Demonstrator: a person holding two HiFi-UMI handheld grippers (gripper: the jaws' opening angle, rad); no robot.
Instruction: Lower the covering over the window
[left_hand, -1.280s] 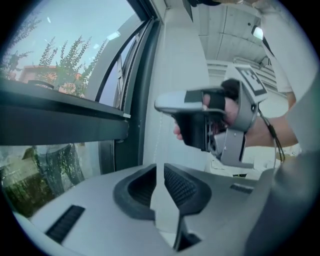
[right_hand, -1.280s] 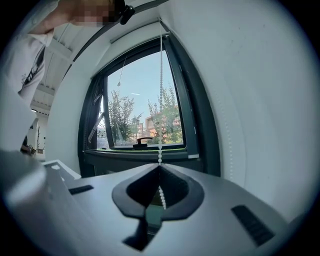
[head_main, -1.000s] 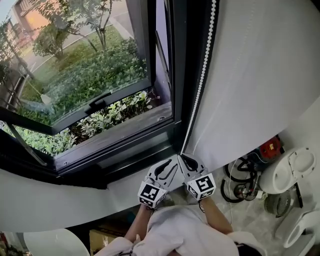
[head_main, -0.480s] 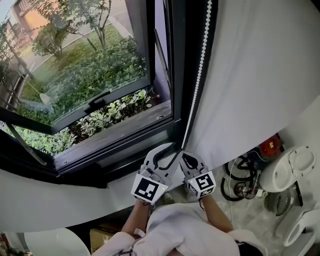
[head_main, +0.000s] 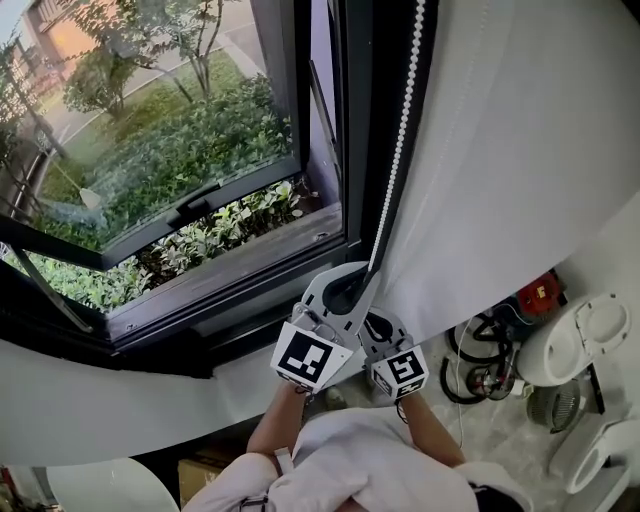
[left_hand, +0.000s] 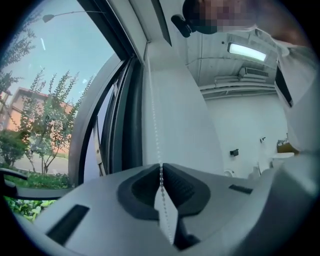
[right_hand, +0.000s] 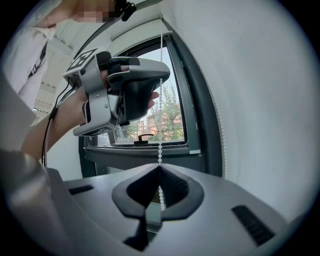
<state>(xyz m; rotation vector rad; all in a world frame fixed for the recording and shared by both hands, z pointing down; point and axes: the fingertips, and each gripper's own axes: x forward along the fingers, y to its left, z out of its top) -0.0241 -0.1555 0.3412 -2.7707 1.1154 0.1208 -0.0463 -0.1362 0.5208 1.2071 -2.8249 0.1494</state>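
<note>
Head view: the bead chain (head_main: 400, 150) of the covering hangs down the dark right frame (head_main: 365, 130) of the window (head_main: 170, 150), whose glass stands uncovered, with shrubs (head_main: 220, 235) outside. The left gripper (head_main: 352, 285) is raised to the chain's lower end, and the right gripper (head_main: 375, 327) sits just below and behind it. A white wall (head_main: 520, 150) lies close on the right. On the floor below are black cables (head_main: 480, 365), a red item (head_main: 541, 292) and white fixtures (head_main: 585, 335).

Left gripper view: the left gripper (left_hand: 161, 169) has just been closing its jaws, which now pinch the bead chain (left_hand: 154, 110) between the pads. The chain runs straight up beside the dark window frame (left_hand: 125, 115) and a white panel (left_hand: 175, 115). Trees (left_hand: 35, 130) stand outside, and a ceiling light (left_hand: 247, 49) glows to the right.

Right gripper view: the right gripper (right_hand: 160, 170) has its jaws closed on the same bead chain (right_hand: 160, 152). Higher up, the left gripper (right_hand: 152, 82), carried by a hand (right_hand: 75, 107), crosses in front of the window (right_hand: 160, 120) and grips the chain there. The wall (right_hand: 260, 100) fills the right side.
</note>
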